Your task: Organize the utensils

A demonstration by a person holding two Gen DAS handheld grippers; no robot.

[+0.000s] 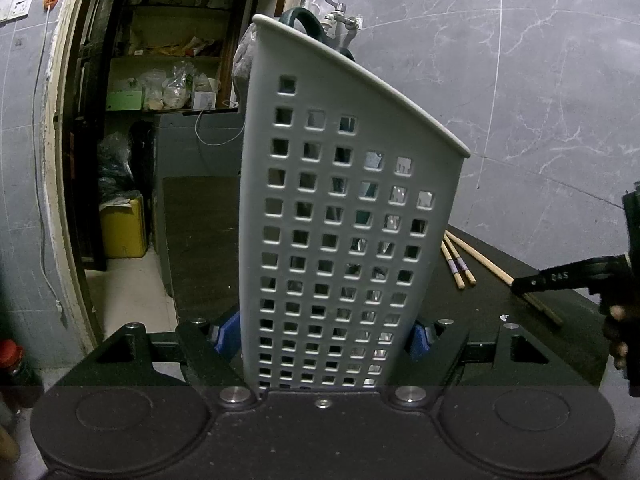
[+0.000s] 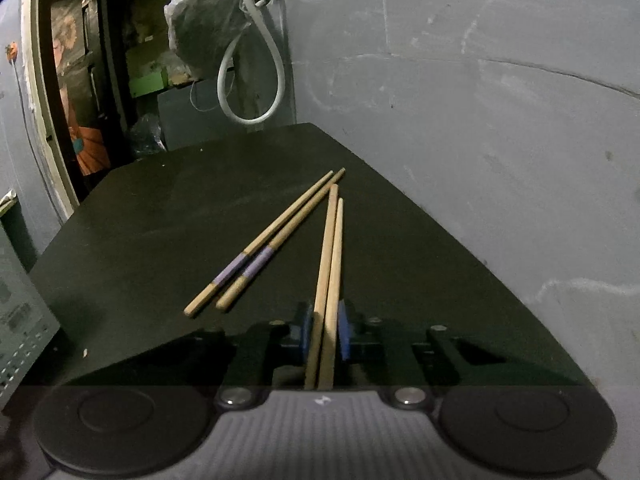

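My left gripper [image 1: 320, 338] is shut on a tall grey perforated utensil holder [image 1: 344, 208], which stands upright on the black table [image 1: 500, 308]; its blue pads [image 1: 224, 334] press on both sides of the base. A dark handle sticks out of the holder's top. In the right wrist view, my right gripper [image 2: 325, 334] is shut on a pair of plain wooden chopsticks [image 2: 330, 248] that point away along the table [image 2: 160, 220]. A second pair with purple bands [image 2: 256, 256] lies loose just to their left. The holder's edge [image 2: 20, 320] shows at far left.
A grey tiled wall [image 2: 480, 140] runs along the table's right side. A tap [image 1: 340, 20], a white hose loop [image 2: 256, 80] and a plastic bag [image 2: 204, 20] hang beyond the far end. On the left are an open doorway with cluttered shelves [image 1: 168, 80] and a yellow container [image 1: 122, 228].
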